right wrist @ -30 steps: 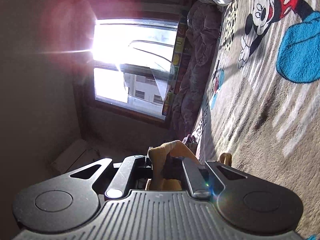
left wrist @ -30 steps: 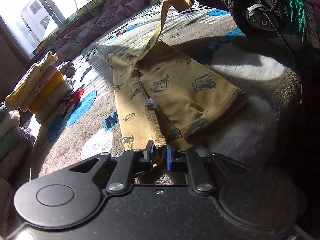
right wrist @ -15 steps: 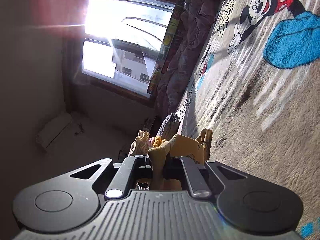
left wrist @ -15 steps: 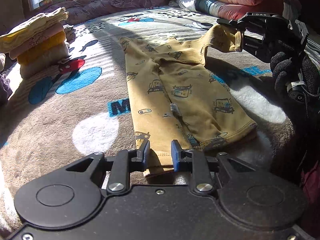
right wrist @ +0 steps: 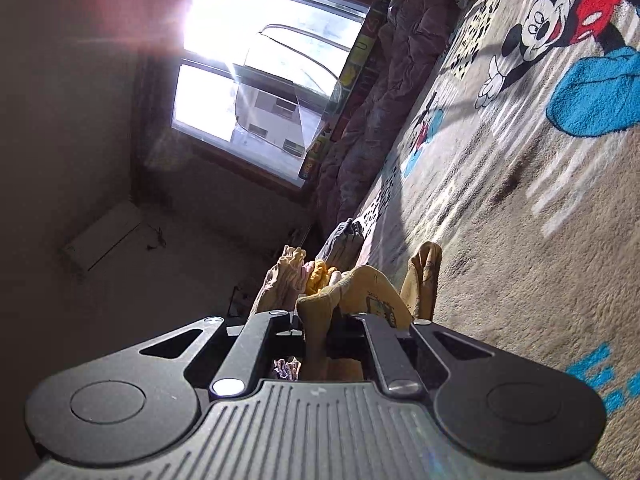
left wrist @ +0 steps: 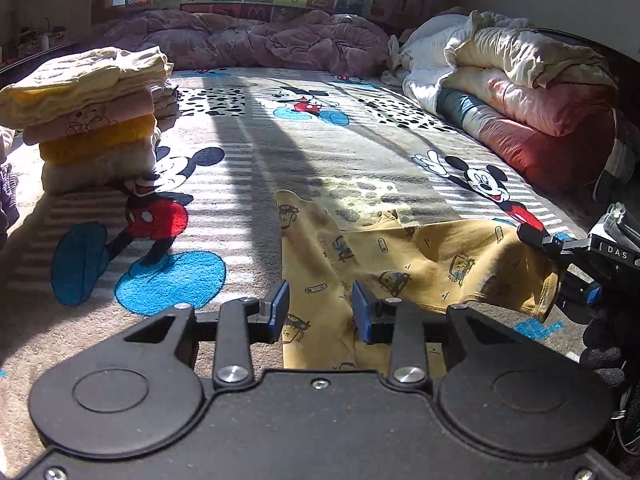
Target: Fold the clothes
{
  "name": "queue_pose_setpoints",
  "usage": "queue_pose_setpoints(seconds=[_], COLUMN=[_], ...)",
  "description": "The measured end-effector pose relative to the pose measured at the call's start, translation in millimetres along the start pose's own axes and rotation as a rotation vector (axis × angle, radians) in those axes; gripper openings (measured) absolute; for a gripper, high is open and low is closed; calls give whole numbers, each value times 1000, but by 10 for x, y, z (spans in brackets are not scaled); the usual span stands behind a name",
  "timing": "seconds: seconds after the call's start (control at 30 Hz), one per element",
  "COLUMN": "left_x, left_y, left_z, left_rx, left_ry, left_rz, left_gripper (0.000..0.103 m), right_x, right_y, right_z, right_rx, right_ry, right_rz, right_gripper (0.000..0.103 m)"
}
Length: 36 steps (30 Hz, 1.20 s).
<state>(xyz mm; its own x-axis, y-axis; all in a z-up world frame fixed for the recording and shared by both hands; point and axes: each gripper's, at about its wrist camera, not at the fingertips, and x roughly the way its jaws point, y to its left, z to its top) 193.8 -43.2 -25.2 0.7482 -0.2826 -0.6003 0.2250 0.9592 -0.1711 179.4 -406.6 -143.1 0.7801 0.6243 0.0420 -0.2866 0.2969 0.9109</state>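
Yellow printed trousers (left wrist: 400, 264) lie on the cartoon-mouse blanket (left wrist: 280, 140) in the left wrist view. My left gripper (left wrist: 320, 304) hovers over their near part. Its jaws are opening, and the blue pads (left wrist: 278, 310) stand apart from the cloth beneath without pressing it. At the right edge my right gripper (left wrist: 560, 268) is shut on the trousers' far end, holding it just off the blanket. In the right wrist view, rolled on its side, the yellow fabric (right wrist: 372, 292) bunches out of the shut right gripper (right wrist: 320, 320).
A stack of folded clothes (left wrist: 92, 120) stands at the left on the blanket; in the right wrist view the stack (right wrist: 288, 276) shows behind the fabric. A purple quilt (left wrist: 248, 40) lies under the window, and rolled bedding (left wrist: 520, 80) lines the right side.
My left gripper let go of the trouser hem, opened, rose and rolled level. The right gripper carried the other end from high at the back down to the right.
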Motion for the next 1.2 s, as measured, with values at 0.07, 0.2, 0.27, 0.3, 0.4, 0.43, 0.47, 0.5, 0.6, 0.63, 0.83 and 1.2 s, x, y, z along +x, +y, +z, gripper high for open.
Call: queue_pose_setpoints(seconds=[0.07, 0.2, 0.27, 0.3, 0.4, 0.43, 0.47, 0.5, 0.6, 0.63, 0.83, 1.2], left_x=[244, 717, 896, 958, 1046, 1078, 1134, 1190, 1359, 1386, 1287, 1067], left_y=[111, 231, 267, 298, 372, 370, 359, 349, 316, 317, 384, 586], left_z=[197, 390, 434, 450, 492, 501, 500, 499, 495, 496, 508, 369], left_rx=[-60, -88, -92, -110, -169, -168, -157, -146, -114, -107, -105, -148], left_ry=[11, 42, 52, 55, 54, 57, 71, 85, 127, 130, 53, 29], left_rz=[-35, -30, -11, -11, -56, -58, -46, -33, 3, 17, 57, 80], left_gripper=[33, 33, 33, 33, 33, 33, 33, 33, 2, 2, 1, 20], right_x=[14, 107, 147, 172, 245, 263, 280, 296, 310, 306, 223, 141], right_y=[-19, -59, -67, -71, -81, -80, -78, -77, -59, -49, 20, -45], right_z=[2, 63, 81, 86, 92, 92, 93, 94, 112, 119, 160, 186], right_rx=[-2, -14, -20, -22, -24, -24, -25, -26, -25, -24, -25, -11], right_ry=[8, 48, 63, 71, 97, 105, 113, 121, 124, 120, 67, 35], right_rz=[-3, -7, 0, 0, 3, 5, 7, 9, 35, 46, 106, 57], right_gripper=[10, 10, 10, 10, 10, 10, 10, 10, 10, 10, 10, 10])
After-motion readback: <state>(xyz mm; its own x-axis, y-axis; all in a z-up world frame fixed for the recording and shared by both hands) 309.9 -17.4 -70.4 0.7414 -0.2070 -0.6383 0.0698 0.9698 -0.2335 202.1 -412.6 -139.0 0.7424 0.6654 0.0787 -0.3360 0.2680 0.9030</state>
